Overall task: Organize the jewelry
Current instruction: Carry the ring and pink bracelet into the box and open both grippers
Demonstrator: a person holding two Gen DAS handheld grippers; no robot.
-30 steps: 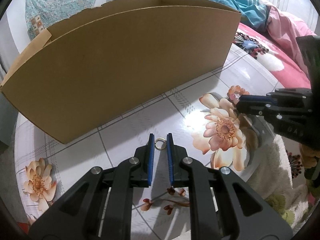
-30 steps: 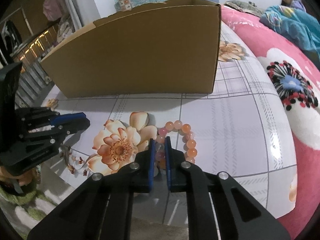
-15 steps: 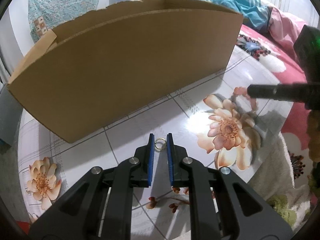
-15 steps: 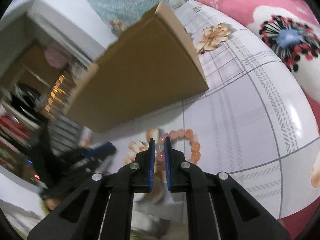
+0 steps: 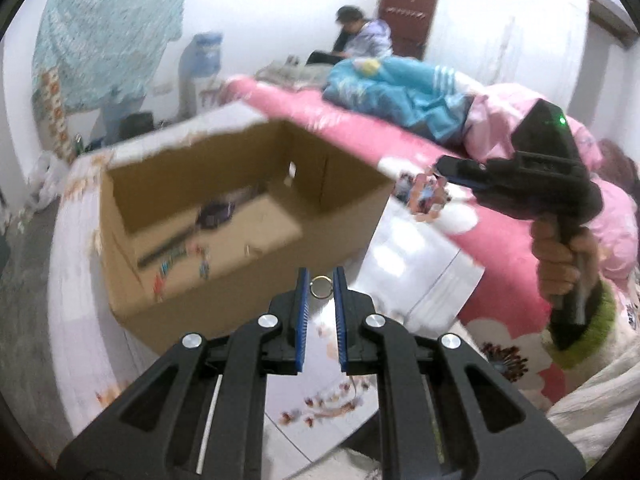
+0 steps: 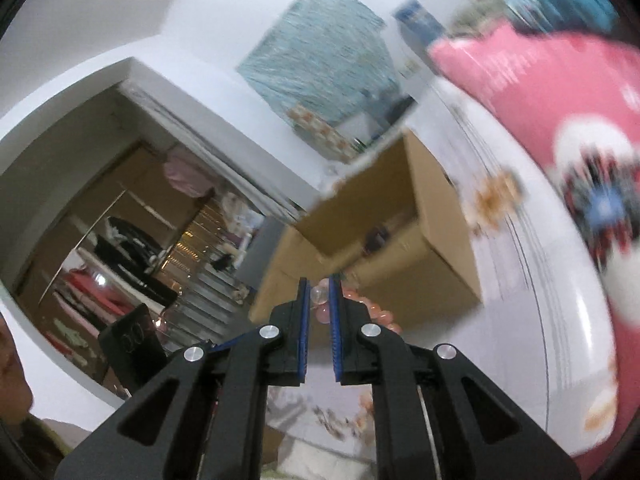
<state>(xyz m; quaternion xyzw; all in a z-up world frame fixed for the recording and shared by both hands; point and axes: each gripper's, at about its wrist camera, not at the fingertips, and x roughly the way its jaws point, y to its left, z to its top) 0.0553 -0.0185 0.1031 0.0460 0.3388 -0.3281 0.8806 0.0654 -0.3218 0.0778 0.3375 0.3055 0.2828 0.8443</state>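
Observation:
My left gripper [image 5: 321, 278] is shut on a small gold ring [image 5: 321, 287] and holds it in the air in front of the open cardboard box [image 5: 248, 216]. My right gripper [image 6: 320, 292] is shut on a pink bead bracelet [image 6: 362, 308], lifted and tilted, with the box [image 6: 436, 248] ahead. In the left wrist view the right gripper [image 5: 440, 168] holds the blurred bracelet [image 5: 424, 196] beside the box's right corner. Several small items lie on the box floor [image 5: 208, 236].
The box stands on a white floral table [image 5: 416, 264]. A bed with a pink quilt [image 5: 512, 236] lies to the right, with a seated person [image 5: 360, 36] behind. Shelves and a doorway [image 6: 132, 248] show at the left of the right wrist view.
Both grippers have risen off the table with their pieces. The ring and the bracelet now hang in the air, and the inside of the box has come into view.

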